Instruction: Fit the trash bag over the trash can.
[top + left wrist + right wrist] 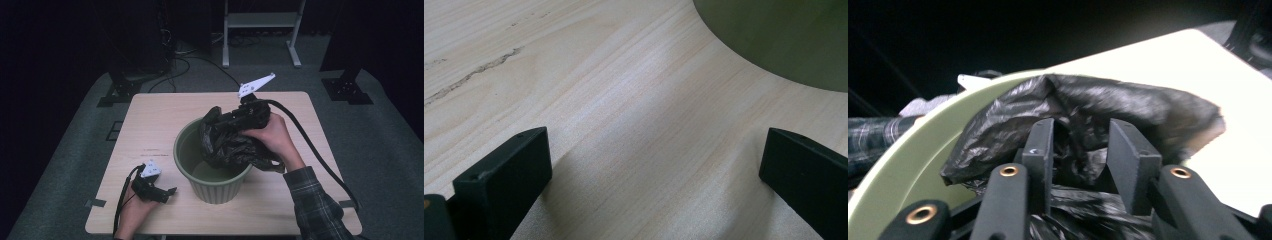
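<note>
high view: the right hand-held gripper (235, 122) presses a crumpled black bin bag (227, 145) over the rim of a green bin (212, 187) on the worktop (150, 130), jaws partly parted with plastic bunched between them; the left hand-held gripper (170, 192) rests nearby, wide open, empty.

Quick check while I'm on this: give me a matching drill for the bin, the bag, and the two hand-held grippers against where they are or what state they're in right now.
Things:
1. green bin
2. black plastic bag
3. left hand-held gripper
4. right hand-held gripper

States:
A. jaws apart over bare wood, nothing between them
B. upright on the wooden table
C. draped over the bin's rim
D. bag plastic bunched between its jaws

Pairs: 1-B, 2-C, 3-A, 4-D
</note>
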The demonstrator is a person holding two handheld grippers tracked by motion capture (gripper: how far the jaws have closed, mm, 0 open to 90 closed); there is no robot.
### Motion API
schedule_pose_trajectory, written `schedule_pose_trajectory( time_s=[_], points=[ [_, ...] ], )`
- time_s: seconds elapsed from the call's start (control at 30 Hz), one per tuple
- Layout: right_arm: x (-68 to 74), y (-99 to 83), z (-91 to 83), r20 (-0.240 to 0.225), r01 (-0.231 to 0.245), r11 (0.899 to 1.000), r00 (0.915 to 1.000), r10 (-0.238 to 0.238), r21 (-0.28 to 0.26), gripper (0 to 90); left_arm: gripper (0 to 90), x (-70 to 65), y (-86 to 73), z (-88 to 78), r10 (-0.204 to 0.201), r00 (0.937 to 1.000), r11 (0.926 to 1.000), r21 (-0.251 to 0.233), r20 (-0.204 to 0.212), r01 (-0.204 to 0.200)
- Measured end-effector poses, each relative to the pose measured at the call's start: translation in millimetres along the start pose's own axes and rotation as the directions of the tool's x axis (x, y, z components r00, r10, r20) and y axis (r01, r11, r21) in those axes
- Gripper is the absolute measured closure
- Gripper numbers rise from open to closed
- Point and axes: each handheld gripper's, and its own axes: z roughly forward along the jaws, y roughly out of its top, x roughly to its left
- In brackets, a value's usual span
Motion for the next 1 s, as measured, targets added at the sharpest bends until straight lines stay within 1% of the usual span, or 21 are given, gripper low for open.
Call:
schedule_pose_trajectory(
  time_s=[0.03, 0.1, 0.17, 0.2, 0.23, 0.3, 0.37, 0.4, 0.47, 0.57, 0.67, 0.73, 0.77, 0.8, 0.83, 0.9, 0.93, 0.97, 1.0],
  points=[
    [-1.7, 0.3, -5.7, 0.023, -0.001, 1.000, 0.9997, 0.001, -0.013, 58.8, 0.0, 0.0, 0.0, 0.0, 0.000, 1.0000, 1.0000, -0.001, 0.000, 0.000],
    [-6.2, -0.6, -12.3, 0.036, -0.011, 0.999, 0.9993, 0.013, -0.031, 57.8, 0.0, 0.0, -0.1, -0.5, 0.005, 1.0000, 1.0000, 0.000, 0.003, -0.005],
    [-12.1, -3.4, -18.8, 0.063, -0.034, 0.998, 0.9973, 0.038, -0.055, 55.0, 0.0, 0.8, 0.0, -1.6, 0.008, 1.0000, 1.0000, 0.004, -0.002, -0.008],
    [-15.0, -4.0, -20.2, 0.073, -0.045, 0.997, 0.9961, 0.049, -0.057, 52.8, 0.0, 1.5, 0.3, -2.9, 0.012, 0.9999, 0.9999, 0.007, -0.006, -0.012],
    [-17.8, -4.2, -20.8, 0.091, -0.049, 0.997, 0.9943, 0.055, -0.061, 51.1, 0.0, 1.9, 0.4, -3.8, 0.009, 1.0000, 1.0000, 0.003, -0.003, -0.009],
    [-22.5, -3.3, -20.0, 0.106, -0.052, 0.996, 0.9926, 0.059, -0.072, 48.3, 0.0, 2.4, 0.3, -3.7, 0.006, 1.0000, 1.0000, 0.000, -0.001, -0.006],
    [-29.5, -1.7, -18.8, 0.122, -0.057, 0.995, 0.9902, 0.068, -0.085, 47.8, 0.0, 2.4, -0.2, -2.4, 0.011, 0.9999, 0.9999, 0.013, -0.002, -0.011],
    [-33.7, -1.2, -18.2, 0.123, -0.067, 0.994, 0.9894, 0.078, -0.092, 47.3, 0.0, 2.6, -0.5, -2.0, 0.007, 1.0000, 0.9999, 0.008, 0.003, -0.007],
    [-43.1, 0.0, -15.7, 0.131, -0.090, 0.992, 0.9863, 0.101, -0.083, 45.7, 0.0, 2.9, -0.6, -1.9, 0.007, 1.0000, 0.9999, 0.008, 0.005, -0.007],
    [-54.6, 1.6, -10.5, 0.123, -0.112, 0.991, 0.9849, 0.122, -0.079, 42.9, 0.0, 3.2, -1.6, -2.0, 0.005, 1.0000, 1.0000, 0.000, 0.006, -0.005],
    [-62.5, 2.9, -1.2, 0.088, -0.133, 0.988, 0.9863, 0.140, -0.072, 34.9, 0.0, 3.3, -1.9, -2.0, 0.007, 1.0000, 1.0000, -0.002, 0.007, -0.007],
    [-65.4, 2.5, 5.8, 0.054, -0.143, 0.987, 0.9876, 0.148, -0.073, 31.3, 0.0, 3.3, -1.9, -1.9, 0.007, 1.0000, 1.0000, -0.002, 0.007, -0.007],
    [-66.8, 2.8, 9.5, 0.050, -0.150, 0.987, 0.9870, 0.152, -0.058, 31.3, 0.0, 3.3, -1.9, -1.9, 0.007, 1.0000, 1.0000, -0.002, 0.007, -0.007],
    [-68.0, 2.8, 13.1, 0.045, -0.148, 0.988, 0.9876, 0.150, -0.044, 32.5, 0.0, 3.2, -1.9, -1.9, 0.007, 1.0000, 1.0000, -0.002, 0.007, -0.007],
    [-69.2, 2.8, 16.4, 0.032, -0.148, 0.988, 0.9883, 0.149, -0.036, 35.6, 0.0, 3.2, -1.8, -1.9, 0.007, 1.0000, 1.0000, -0.002, 0.007, -0.007],
    [-70.7, 3.4, 21.4, -0.006, -0.149, 0.989, 0.9889, 0.149, -0.015, 46.1, 0.0, 3.2, -1.8, -1.9, 0.007, 1.0000, 1.0000, -0.002, 0.007, -0.007],
    [-71.0, 3.8, 23.5, -0.008, -0.138, 0.990, 0.9905, 0.138, -0.007, 53.4, 0.0, 3.2, -1.8, -1.9, 0.007, 1.0000, 1.0000, -0.002, 0.007, -0.007],
    [-70.6, 4.3, 24.9, -0.015, -0.128, 0.992, 0.9917, 0.128, 0.007, 66.1, 0.0, 3.3, -1.8, -1.9, 0.007, 1.0000, 1.0000, -0.002, 0.007, -0.007],
    [-68.6, 4.9, 25.5, -0.016, -0.103, 0.995, 0.9945, 0.103, 0.012, 74.5, 0.0, 3.3, -1.9, -1.9, 0.007, 0.9999, 1.0000, -0.002, 0.007, -0.007]
  ],
)
